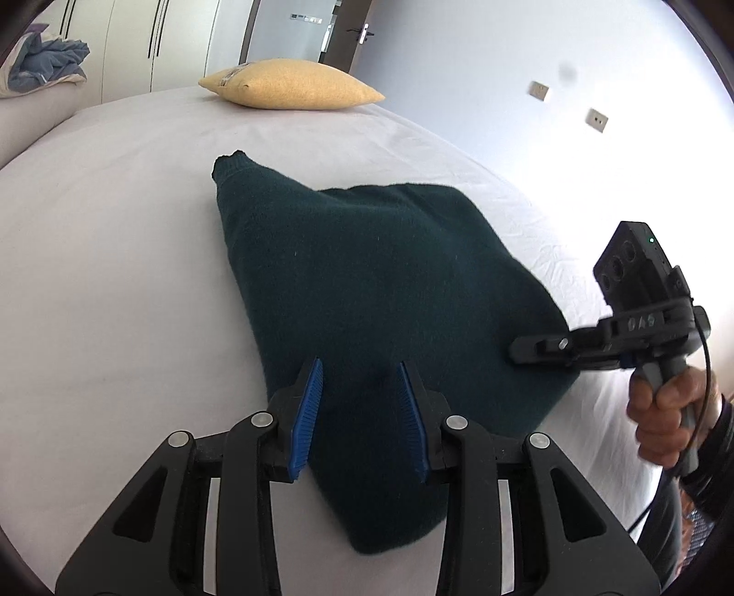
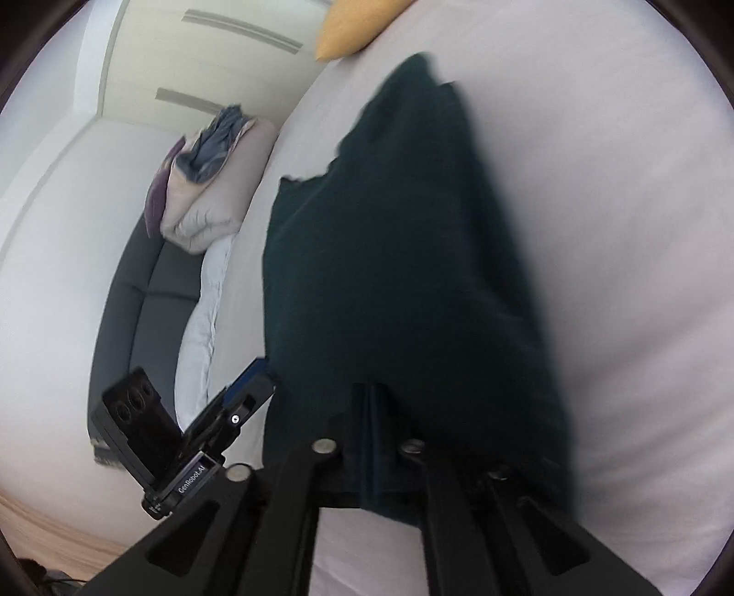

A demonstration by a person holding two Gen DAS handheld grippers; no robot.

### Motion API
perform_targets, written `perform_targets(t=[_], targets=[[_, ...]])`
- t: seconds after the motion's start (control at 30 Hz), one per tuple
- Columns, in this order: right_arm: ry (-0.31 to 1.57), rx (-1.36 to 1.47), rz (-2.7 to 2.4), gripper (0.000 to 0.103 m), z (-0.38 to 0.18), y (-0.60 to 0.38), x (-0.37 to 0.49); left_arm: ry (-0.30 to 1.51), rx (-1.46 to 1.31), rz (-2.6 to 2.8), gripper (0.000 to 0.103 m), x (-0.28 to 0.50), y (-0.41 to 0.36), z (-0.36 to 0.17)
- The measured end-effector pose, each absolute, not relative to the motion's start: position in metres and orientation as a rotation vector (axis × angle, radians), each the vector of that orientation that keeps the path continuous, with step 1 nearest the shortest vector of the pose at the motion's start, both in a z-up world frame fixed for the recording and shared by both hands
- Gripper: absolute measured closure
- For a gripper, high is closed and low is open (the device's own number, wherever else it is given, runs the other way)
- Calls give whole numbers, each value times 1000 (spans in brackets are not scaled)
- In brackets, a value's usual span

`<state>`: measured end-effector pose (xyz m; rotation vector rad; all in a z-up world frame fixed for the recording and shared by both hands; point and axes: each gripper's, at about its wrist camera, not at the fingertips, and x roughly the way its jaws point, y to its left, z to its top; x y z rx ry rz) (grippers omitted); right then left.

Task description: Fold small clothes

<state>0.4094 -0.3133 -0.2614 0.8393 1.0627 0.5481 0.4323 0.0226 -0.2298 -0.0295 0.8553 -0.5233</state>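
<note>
Bed (image 1: 114,275), pale sheet, mostly smooth, light wrinkles toward 3 o'clock in the left wrist view. Yellow pillow (image 1: 293,85) at 12 o'clock on the far part of the bed. Beyond it, white wardrobe doors (image 1: 137,41) at 11 o'clock and a door with a dark handle (image 1: 364,33) at 12 o'clock. White wall at 2 o'clock with two wall sockets (image 1: 539,91). At 10 o'clock, a heap of bedding topped by crumpled blue-grey cloth (image 1: 50,62); the right wrist view shows this heap resting on a dark grey sofa (image 2: 142,293) alongside the bed.

No containers in sight.

Dark green sweater (image 1: 367,284) lies mid-bed, bunched, one narrow end reaching toward 11 o'clock, the near edge lifted.

Left hand-held gripper (image 1: 362,412): jaws partly apart, blue pads (image 1: 308,412) either side of a thick fold of the sweater's near edge, the fold filling the gap and held.

Right hand-held gripper (image 1: 520,353): at 4 o'clock in the left view, jaws fully closed, tip at the sweater's right corner. Its own view is motion-blurred; fabric hangs bunched at the closed jaws, apparently pinched. A person's hand (image 1: 665,412) grips its handle.
</note>
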Motion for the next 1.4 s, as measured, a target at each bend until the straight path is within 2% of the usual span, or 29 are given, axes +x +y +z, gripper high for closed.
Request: perform_targets(t=[0.13, 0.2, 0.23, 0.27, 0.3, 0.33, 0.37, 0.43, 0.5, 0.63, 0.83, 0.87, 0.93, 1.07, 1.23, 1.4], targets=[[1031, 847, 496, 101, -252, -345, 395, 896, -11, -514, 70, 412, 25, -243], [988, 828, 471, 90, -238, -360, 386, 881, -37, -509, 70, 399, 34, -239], [961, 828, 470, 77, -232, -365, 383, 879, -55, -504, 65, 394, 40, -236], [926, 830, 458, 57, -223, -372, 381, 874, -71, -493, 60, 393, 45, -232], [900, 827, 432, 46, -216, -378, 383, 860, -91, -475, 49, 393, 53, -227], [874, 820, 403, 38, -209, -382, 386, 842, -127, -463, 44, 395, 61, -220], [864, 819, 406, 38, -206, -384, 390, 829, -160, -459, 41, 399, 68, -214], [866, 819, 430, 38, -200, -379, 407, 813, -235, -441, 24, 411, 80, -201], [890, 777, 443, 38, -199, -368, 426, 836, -273, -444, 18, 426, 81, -198], [1008, 781, 385, 36, -222, -358, 466, 1000, -417, -467, 18, 465, 81, -225], [1031, 788, 406, 35, -241, -343, 480, 1152, -466, -515, 19, 500, 56, -247], [1035, 774, 417, 35, -240, -339, 480, 1162, -457, -515, 19, 503, 52, -250], [1051, 739, 431, 39, -240, -331, 484, 1164, -447, -490, 34, 512, 45, -252], [1091, 696, 434, 64, -243, -323, 486, 1175, -395, -468, 43, 522, 32, -251], [1067, 623, 395, 74, -234, -310, 479, 1170, -339, -460, 58, 521, 24, -241], [1023, 494, 332, 78, -205, -291, 466, 1146, -325, -459, 65, 515, 24, -223]])
